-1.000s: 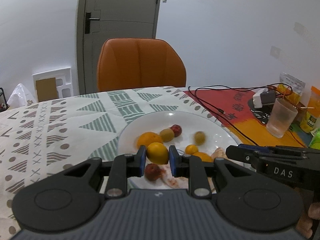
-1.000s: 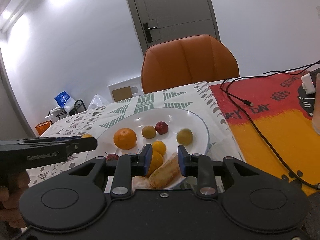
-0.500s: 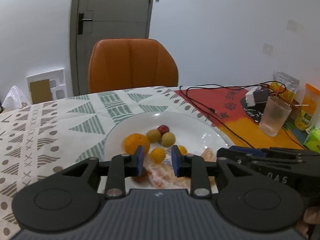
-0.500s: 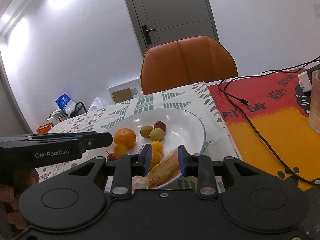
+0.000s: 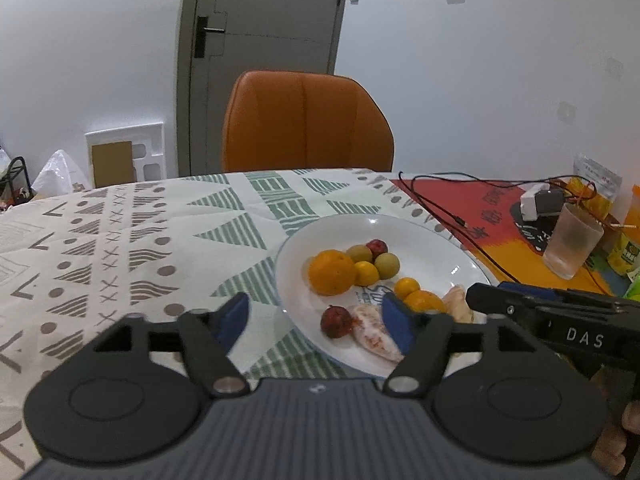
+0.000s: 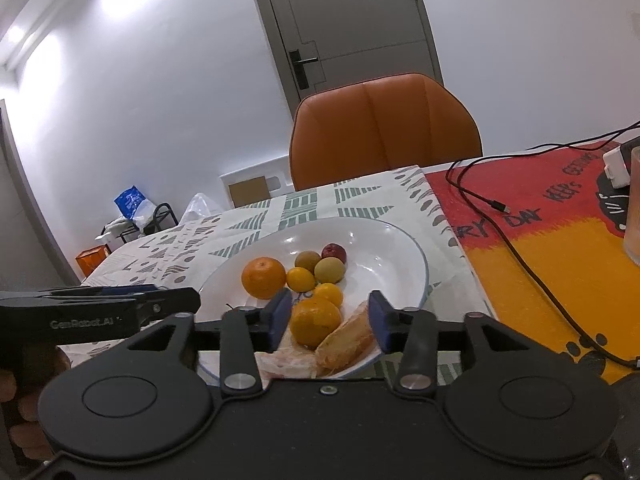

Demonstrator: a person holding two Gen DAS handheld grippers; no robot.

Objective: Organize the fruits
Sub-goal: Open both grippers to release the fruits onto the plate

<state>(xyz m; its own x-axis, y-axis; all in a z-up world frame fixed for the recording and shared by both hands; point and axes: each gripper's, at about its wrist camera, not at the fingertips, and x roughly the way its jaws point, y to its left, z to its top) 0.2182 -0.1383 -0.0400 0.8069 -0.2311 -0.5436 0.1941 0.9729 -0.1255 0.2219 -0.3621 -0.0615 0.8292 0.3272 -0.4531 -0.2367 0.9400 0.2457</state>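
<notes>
A: What are the two grabbers doing?

B: The left gripper (image 5: 314, 322) has its jaws spread wide and holds nothing; it hangs over the near left rim of the plate (image 5: 296, 244); the right gripper (image 6: 329, 322) is open too, not so wide, and it holds nothing; a small orange (image 6: 314, 322) and a peeled piece (image 6: 346, 342) sit on the plate between its blue fingers (image 6: 278, 318), but I cannot tell if they touch.

A: So what should it do to pick one up well?

B: I think the next job is to grab one fruit; go slow, put one finger on each side of just one fruit, and squeeze softly, because round fruit can roll away; the peeled piece looks soft and could squash; keep the two grippers apart, since they are very near each other at the near edge of the plate.

A: What is in the plate?

B: All the fruit is in it; a big orange (image 5: 332, 272) sits near the middle, toward the left; beside it are a little yellow fruit (image 5: 366, 273), two green ones (image 5: 387, 265) and a red one (image 5: 377, 247), all bunched close; nearer the front rim are more small oranges, a dark red fruit (image 5: 336, 321) and another peeled piece (image 5: 374, 332).

A: Anything else on the table?

B: A cup (image 5: 572, 246) stands toward the far right edge, well apart from the plate; I cannot tell what is in it; a black wire (image 6: 520, 256) runs over the red and yellow cloth (image 6: 540, 280).
</notes>
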